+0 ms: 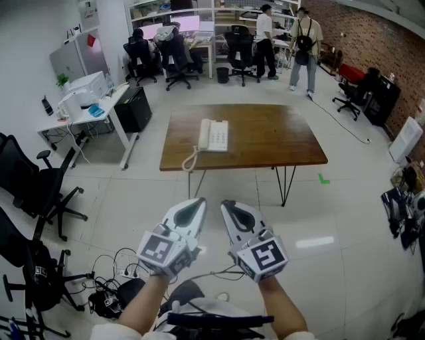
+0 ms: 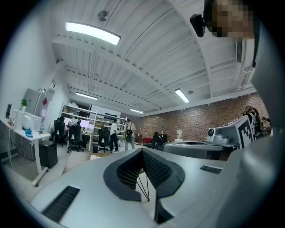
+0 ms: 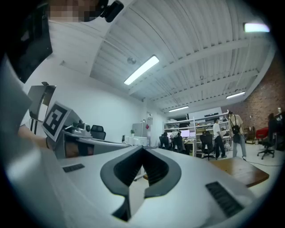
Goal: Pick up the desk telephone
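**A:** Gripper status first?

**B:** Left gripper [image 1: 197, 203] and right gripper [image 1: 226, 204] both clamped all the way shut, tips meeting, nothing pinched in either. Held side by side, roughly level, out over bare floor [image 1: 133, 199].

**A:** And the desk telephone [image 1: 214, 136]?

**B:** Sitting on the brown table [image 1: 265, 143], left part of the top, close to the near edge. Well ahead of both grippers, pretty much straight out past the tips, with a good stretch of tile in between. No contact with anything but the tabletop.

**A:** Long axis?

**B:** Running near-to-far, more or less in line with the grippers. Handset [image 1: 204, 135] along the left side of the body, keypad [image 1: 220, 136] on the right, coiled cord [image 1: 190, 159] curling toward the near table edge.

**A:** Closer hand?

**B:** Basically a tie, tbh. Dead centre between the two. Maybe a hair in favour of the left, with the handset on that side, but only a guess. Either way: walk up first, then open wide. No grabbing anything with shut jaws.

**A:** Surface and room?

**B:** Wood top, otherwise bare, on thin black hairpin legs [image 1: 284, 186]. Glossy pale tile underfoot. White desk [image 1: 83, 118] with office gear off to the left, black office chairs [image 1: 40, 186] nearer, a tangle of cables [image 1: 113, 265] on the floor low left. Shelving [image 1: 199, 10] and a few people [image 1: 265, 40] at the far end, brick wall [image 1: 358, 33] along the right.
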A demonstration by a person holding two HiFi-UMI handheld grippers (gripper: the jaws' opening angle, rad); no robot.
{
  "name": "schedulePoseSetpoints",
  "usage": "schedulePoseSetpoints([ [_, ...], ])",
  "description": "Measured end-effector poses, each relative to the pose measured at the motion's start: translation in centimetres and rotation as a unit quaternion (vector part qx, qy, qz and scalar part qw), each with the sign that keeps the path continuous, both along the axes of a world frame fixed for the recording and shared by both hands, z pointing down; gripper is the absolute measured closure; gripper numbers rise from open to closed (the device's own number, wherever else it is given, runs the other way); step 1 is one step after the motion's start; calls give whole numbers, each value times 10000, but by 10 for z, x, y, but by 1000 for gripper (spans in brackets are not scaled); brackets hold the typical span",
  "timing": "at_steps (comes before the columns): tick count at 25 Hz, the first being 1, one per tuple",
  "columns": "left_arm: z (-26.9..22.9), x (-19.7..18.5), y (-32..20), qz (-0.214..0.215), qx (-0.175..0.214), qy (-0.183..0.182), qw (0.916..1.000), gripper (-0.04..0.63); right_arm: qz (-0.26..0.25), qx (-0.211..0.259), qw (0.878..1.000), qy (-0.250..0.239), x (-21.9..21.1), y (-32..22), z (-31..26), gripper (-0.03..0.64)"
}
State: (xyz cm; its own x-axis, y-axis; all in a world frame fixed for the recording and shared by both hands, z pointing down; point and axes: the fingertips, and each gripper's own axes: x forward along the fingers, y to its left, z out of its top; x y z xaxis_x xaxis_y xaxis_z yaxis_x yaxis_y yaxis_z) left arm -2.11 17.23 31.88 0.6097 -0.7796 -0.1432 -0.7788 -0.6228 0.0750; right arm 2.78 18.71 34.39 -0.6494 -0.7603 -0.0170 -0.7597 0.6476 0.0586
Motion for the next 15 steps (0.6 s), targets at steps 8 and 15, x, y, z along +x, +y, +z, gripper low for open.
schedulePoseSetpoints([
  [8, 7, 5, -32, -145, 15, 68, 9999, 591, -35, -123, 9999, 18, 8, -30, 9, 612],
  [15, 16, 7, -79, -168, -42, 55, 9998, 591, -29, -244, 9997, 33, 3, -76, 13, 612],
])
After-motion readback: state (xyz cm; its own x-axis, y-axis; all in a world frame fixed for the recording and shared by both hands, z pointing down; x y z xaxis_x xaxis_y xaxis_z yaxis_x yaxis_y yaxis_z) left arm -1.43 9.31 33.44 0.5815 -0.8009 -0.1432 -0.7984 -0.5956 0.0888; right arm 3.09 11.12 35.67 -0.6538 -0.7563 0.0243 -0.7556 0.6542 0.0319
